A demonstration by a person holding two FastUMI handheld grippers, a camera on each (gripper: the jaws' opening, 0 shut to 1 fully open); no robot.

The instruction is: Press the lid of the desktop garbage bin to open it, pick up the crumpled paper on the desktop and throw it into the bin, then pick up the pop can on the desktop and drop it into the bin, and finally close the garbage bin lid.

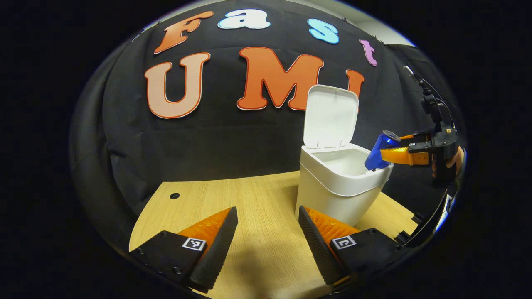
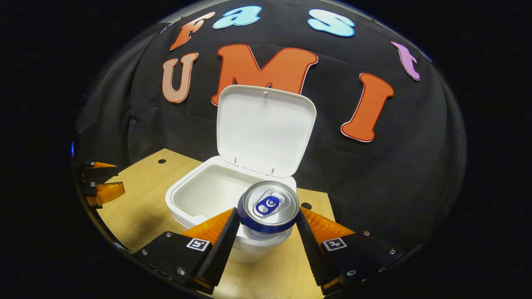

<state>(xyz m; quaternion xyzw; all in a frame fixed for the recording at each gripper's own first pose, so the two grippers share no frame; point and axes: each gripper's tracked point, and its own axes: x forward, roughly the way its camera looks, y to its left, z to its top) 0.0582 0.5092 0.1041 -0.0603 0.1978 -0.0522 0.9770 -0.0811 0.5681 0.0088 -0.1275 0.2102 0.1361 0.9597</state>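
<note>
The white desktop bin stands on the wooden table with its lid tipped up and open. My right gripper comes in from the right, shut on a blue pop can that is tilted over the bin's right rim. In the right gripper view the can sits top-up between my right gripper's fingers, just over the near rim of the bin, with the lid behind. My left gripper hangs open above the table, left of the bin, with nothing in it, and appears again as my left gripper at the far left.
The wooden table ends at the black cloth wall behind the bin. A cable hole lies at its back left corner, another hole beside the bin. A hand holds the right gripper.
</note>
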